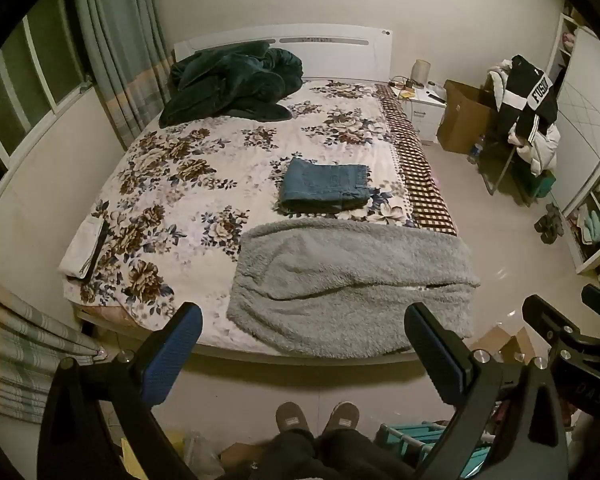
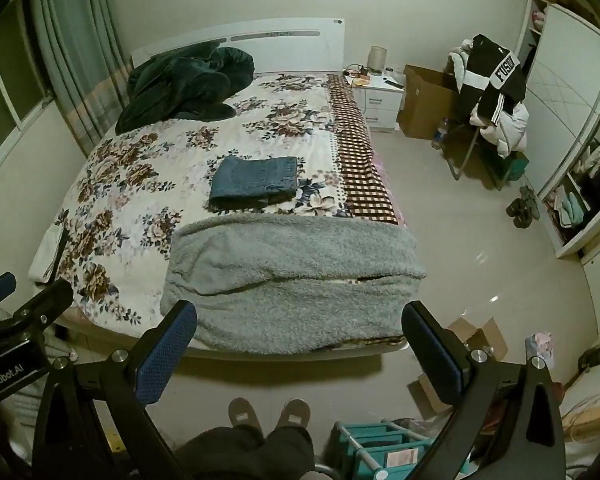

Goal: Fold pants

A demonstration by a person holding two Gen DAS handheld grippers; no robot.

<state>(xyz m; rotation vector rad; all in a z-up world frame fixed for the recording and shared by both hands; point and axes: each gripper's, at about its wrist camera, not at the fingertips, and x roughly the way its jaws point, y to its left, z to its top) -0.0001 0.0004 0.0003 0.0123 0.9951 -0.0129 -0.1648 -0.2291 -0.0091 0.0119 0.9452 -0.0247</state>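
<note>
Both my left gripper (image 1: 304, 344) and right gripper (image 2: 300, 344) hang spread and empty off the foot of the bed (image 1: 180, 332), well back from the jeans (image 1: 326, 188) lying folded near its right edge, apparently finished.

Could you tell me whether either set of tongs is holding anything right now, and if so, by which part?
Nothing is held. The left tongs and right tongs are both open, back from the bed; the folded jeans lie untouched on the floral bedspread.
</note>
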